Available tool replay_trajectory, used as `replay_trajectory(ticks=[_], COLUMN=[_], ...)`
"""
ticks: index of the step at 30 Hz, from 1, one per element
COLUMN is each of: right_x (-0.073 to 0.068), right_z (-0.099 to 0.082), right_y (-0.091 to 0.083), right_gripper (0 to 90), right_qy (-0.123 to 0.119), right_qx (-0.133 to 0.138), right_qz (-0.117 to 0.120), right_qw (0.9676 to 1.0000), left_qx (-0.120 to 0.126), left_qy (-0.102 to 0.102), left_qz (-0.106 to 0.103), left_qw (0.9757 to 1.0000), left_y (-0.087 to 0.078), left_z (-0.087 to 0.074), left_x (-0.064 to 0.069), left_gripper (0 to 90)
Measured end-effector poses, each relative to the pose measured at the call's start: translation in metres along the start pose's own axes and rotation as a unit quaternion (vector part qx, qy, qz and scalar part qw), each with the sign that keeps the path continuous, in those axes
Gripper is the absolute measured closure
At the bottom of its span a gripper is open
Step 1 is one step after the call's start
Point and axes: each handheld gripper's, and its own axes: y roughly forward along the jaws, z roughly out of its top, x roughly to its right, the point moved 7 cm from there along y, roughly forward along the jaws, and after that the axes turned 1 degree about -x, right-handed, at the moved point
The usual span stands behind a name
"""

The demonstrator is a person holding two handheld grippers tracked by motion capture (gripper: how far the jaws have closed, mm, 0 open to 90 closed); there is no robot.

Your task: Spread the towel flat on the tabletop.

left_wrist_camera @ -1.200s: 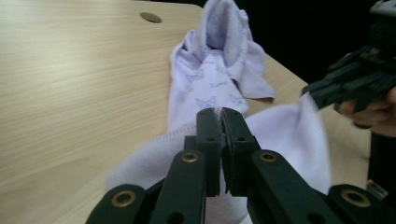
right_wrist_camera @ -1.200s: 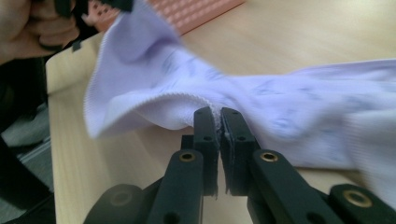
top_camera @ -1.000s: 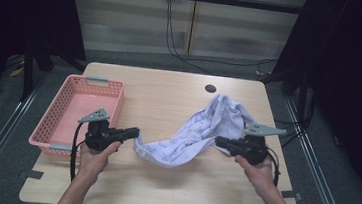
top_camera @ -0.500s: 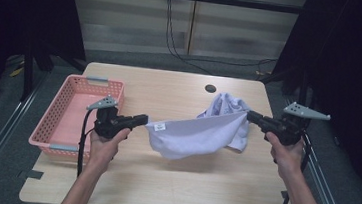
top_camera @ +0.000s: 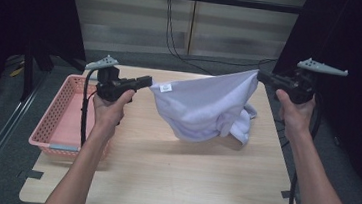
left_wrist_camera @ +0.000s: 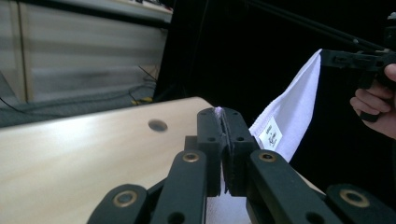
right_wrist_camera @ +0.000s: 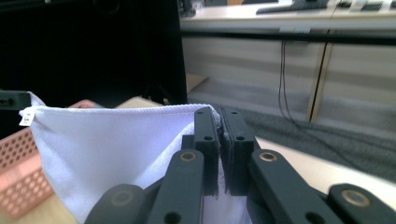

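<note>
Basket (top_camera: 61, 120) blocks left; table (top_camera: 172, 176) front lies open.

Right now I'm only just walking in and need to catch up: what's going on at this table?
A person is holding a white towel up over the table, one corner in each gripper. The left gripper is shut on the corner with the small label, the right gripper on the opposite one. The top edge is stretched between them, while the lower part hangs bunched, its bottom at the tabletop. A pink basket sits at the table's left edge.
</note>
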Motion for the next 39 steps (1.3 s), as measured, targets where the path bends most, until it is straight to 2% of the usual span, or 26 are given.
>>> replay_trajectory(ticks=[2, 4, 6, 7, 9, 10, 12, 13, 16, 17, 19, 23, 24, 26, 27, 28, 29, 30, 31, 32, 33, 36, 37, 38, 39], right_x=[0.001, 0.001, -0.001, -0.004, -0.014, -0.017, -0.022, -0.025, -0.030, -0.030, -0.031, -0.041, -0.045, -0.053, -0.058, -0.064, -0.070, -0.076, -0.082, -0.088, -0.093, -0.105, -0.108, -0.109, -0.110], right_z=[0.015, 0.030, 0.046, 0.053, 0.065, 0.067, 0.062, 0.055, 0.023, 0.010, -0.019, -0.077, -0.091, -0.120, -0.132, -0.145, -0.158, -0.171, -0.184, -0.197, -0.212, -0.247, -0.254, -0.258, -0.258], right_y=[0.001, 0.001, -0.003, -0.006, -0.018, -0.023, -0.031, -0.034, -0.044, -0.047, -0.052, -0.069, -0.073, -0.084, -0.089, -0.094, -0.098, -0.103, -0.108, -0.111, -0.113, -0.120, -0.123, -0.124, -0.125], right_gripper=[86.3, 86.3, 86.3, 86.3, 86.3, 86.3, 86.3, 86.3, 86.4, 86.4, 86.4, 86.4, 86.4, 86.3, 86.3, 86.3, 86.2, 86.2, 86.2, 86.1, 85.9, 82.6, 78.8, 71.4, 66.6], right_qy=[-0.006, -0.009, -0.006, -0.005, -0.006, -0.010, -0.013, -0.013, -0.019, -0.016, -0.009, 0.009, 0.014, 0.017, 0.021, 0.028, 0.028, 0.027, 0.031, 0.032, 0.027, 0.027, 0.015, 0.014, 0.014], right_qx=[0.003, 0.009, 0.026, 0.032, 0.058, 0.062, 0.060, 0.059, 0.038, 0.029, 0.011, -0.013, -0.017, -0.032, -0.038, -0.046, -0.053, -0.063, -0.073, -0.089, -0.109, -0.155, -0.167, -0.171, -0.169], right_qz=[-0.004, -0.007, -0.002, 0.000, 0.018, 0.022, 0.029, 0.034, 0.041, 0.042, 0.052, 0.079, 0.088, 0.099, 0.106, 0.115, 0.123, 0.130, 0.135, 0.141, 0.141, 0.147, 0.148, 0.151, 0.151], right_qw=[1.0000, 0.9999, 0.9997, 0.9995, 0.9982, 0.9977, 0.9977, 0.9976, 0.9983, 0.9986, 0.9986, 0.9967, 0.9959, 0.9944, 0.9934, 0.9919, 0.9906, 0.9891, 0.9877, 0.9856, 0.9837, 0.9766, 0.9747, 0.9736, 0.9739], left_qx=[0.008, 0.017, 0.024, 0.028, 0.030, 0.031, 0.030, 0.018, 0.003, -0.005, -0.018, -0.052, -0.064, -0.084, -0.095, -0.103, -0.109, -0.109, -0.135, -0.147, -0.163, -0.191, -0.186, -0.186, -0.185], left_qy=[0.013, 0.016, 0.026, 0.028, 0.045, 0.054, 0.055, 0.064, 0.055, 0.055, 0.042, 0.014, 0.020, 0.005, 0.006, 0.001, -0.007, -0.007, -0.015, -0.021, -0.029, -0.042, -0.044, -0.044, -0.036], left_qz=[0.009, 0.008, 0.013, 0.008, 0.016, 0.012, 0.016, 0.014, -0.003, -0.009, -0.026, -0.036, -0.038, -0.047, -0.051, -0.047, -0.050, -0.050, -0.048, -0.049, -0.050, -0.047, -0.051, -0.051, -0.053], left_qw=[0.9998, 0.9997, 0.9993, 0.9992, 0.9984, 0.9980, 0.9979, 0.9977, 0.9985, 0.9984, 0.9986, 0.9979, 0.9970, 0.9954, 0.9942, 0.9936, 0.9927, 0.9927, 0.9896, 0.9877, 0.9849, 0.9796, 0.9802, 0.9802, 0.9806], left_y=[-0.001, -0.002, -0.006, -0.009, -0.017, -0.022, -0.025, -0.029, -0.035, -0.037, -0.040, -0.046, -0.050, -0.061, -0.066, -0.072, -0.078, -0.078, -0.087, -0.091, -0.094, -0.102, -0.104, -0.104, -0.104], left_z=[0.015, 0.029, 0.042, 0.047, 0.052, 0.053, 0.051, 0.040, 0.010, -0.003, -0.033, -0.093, -0.107, -0.133, -0.146, -0.158, -0.170, -0.170, -0.194, -0.205, -0.215, -0.233, -0.233, -0.233, -0.230], left_x=[0.000, 0.002, 0.005, 0.008, 0.015, 0.019, 0.021, 0.028, 0.037, 0.039, 0.043, 0.048, 0.051, 0.059, 0.063, 0.065, 0.068, 0.068, 0.072, 0.072, 0.071, 0.066, 0.066, 0.066, 0.067], left_gripper=[87.7, 87.7, 87.7, 87.7, 87.7, 87.7, 87.7, 87.7, 87.7, 87.7, 87.7, 87.6, 87.6, 87.5, 87.5, 87.4, 87.3, 87.3, 87.2, 86.9, 86.7, 85.2, 83.4, 81.0, 79.0])
